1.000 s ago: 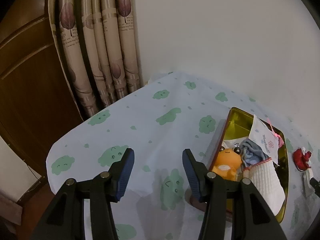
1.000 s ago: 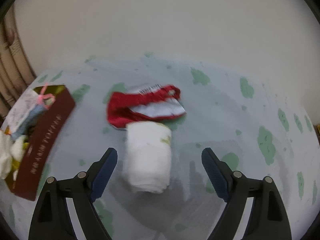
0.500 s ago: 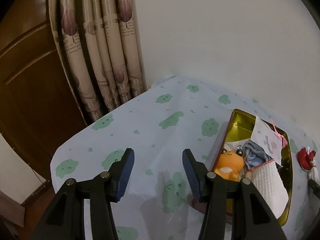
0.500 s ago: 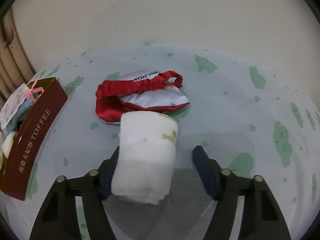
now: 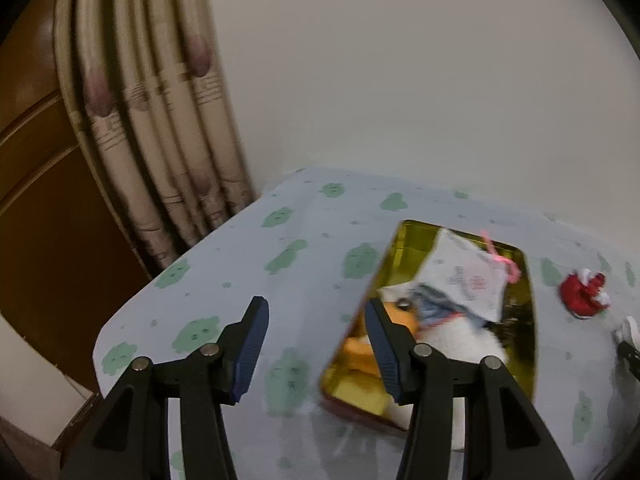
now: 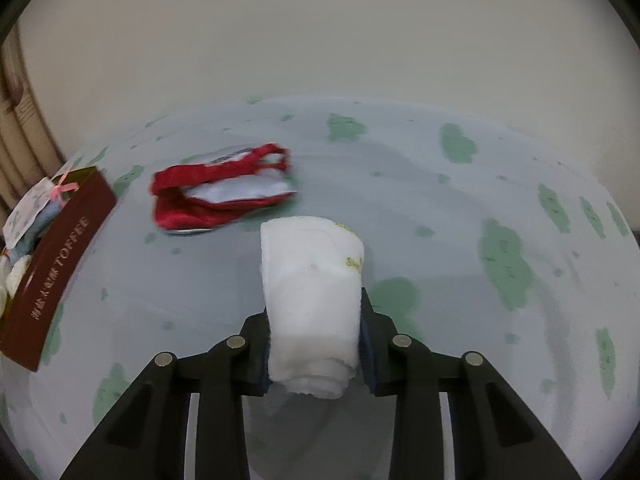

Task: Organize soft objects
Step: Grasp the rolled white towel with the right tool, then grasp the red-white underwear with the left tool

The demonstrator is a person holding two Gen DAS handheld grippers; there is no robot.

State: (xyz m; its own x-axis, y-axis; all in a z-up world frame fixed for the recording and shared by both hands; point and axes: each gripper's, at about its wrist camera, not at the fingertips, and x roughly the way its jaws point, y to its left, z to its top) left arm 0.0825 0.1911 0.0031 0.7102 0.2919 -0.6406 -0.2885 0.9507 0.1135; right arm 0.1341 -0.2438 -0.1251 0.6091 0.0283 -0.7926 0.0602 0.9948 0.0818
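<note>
Rolled towel [image 6: 312,300]: white, rolled up, with a small yellow-lettered tag near its far end; it lies lengthwise between the right gripper's fingers, above the bench cloth, its far end pointing toward the red pouch.
Right gripper [image 6: 316,344]: jaws have just been closing and both pads now press the sides of the rolled towel.
Red pouch [image 6: 220,192]: red and silver satin with a red strap, lying flat on the bench just beyond the towel and apart from it.
Tin [image 6: 56,272]: dark red outside with gold lettering, gold inside, standing at the left of the right wrist view; well apart from the towel.
Tin contents: an orange plush toy [image 5: 360,348], a white knit piece [image 5: 460,340], a blue cloth and a white sachet [image 5: 468,276] tied with pink ribbon.
Left gripper [image 5: 316,348]: jaws wide apart with nothing between them, hanging over the bench beside the tin's left edge.
Bench [image 6: 500,340]: covered in a pale blue cloth printed with green clouds.
Surroundings: plain wall behind, beige curtain [image 5: 160,140] and brown door at the left.
</note>
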